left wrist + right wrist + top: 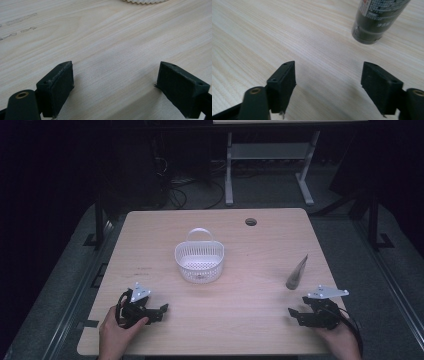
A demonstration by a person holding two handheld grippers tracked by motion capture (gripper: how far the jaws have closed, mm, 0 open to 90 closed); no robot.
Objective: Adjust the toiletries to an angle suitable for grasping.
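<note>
Down at the near edge of the table [150,340], both hands are parked. The left hand-held gripper [161,310] sits at the near left, jaws spread wide with nothing but bare wood between them, as its own view confirms [115,82]. Over on the near right, the right hand-held gripper [292,314] rests low on the wood as well, jaws parted and empty; in its own view [328,82] the gap holds only tabletop.

Now the relation that matters: the dark tube [297,272] stands just ahead of the right hand-held gripper, a touch to its inner side, so the right hand is plainly the nearer one. The tube stands on its round cap end, its long axis rising and leaning away, tapering to a flat crimped tip at the top. In the right gripper view its dark base [372,27] looms up ahead and to the right of the jaws, apart from them, white print on its side.

Further out, near the middle of the table, sits the white basket [199,251], slotted walls, handle upright. It looks empty, save a faint mark on its floor that I cannot make out. Its rim [145,1] just peeks into the left gripper view. My read: reach right hand forward, close on the tube, then carry it left to the basket.
</note>
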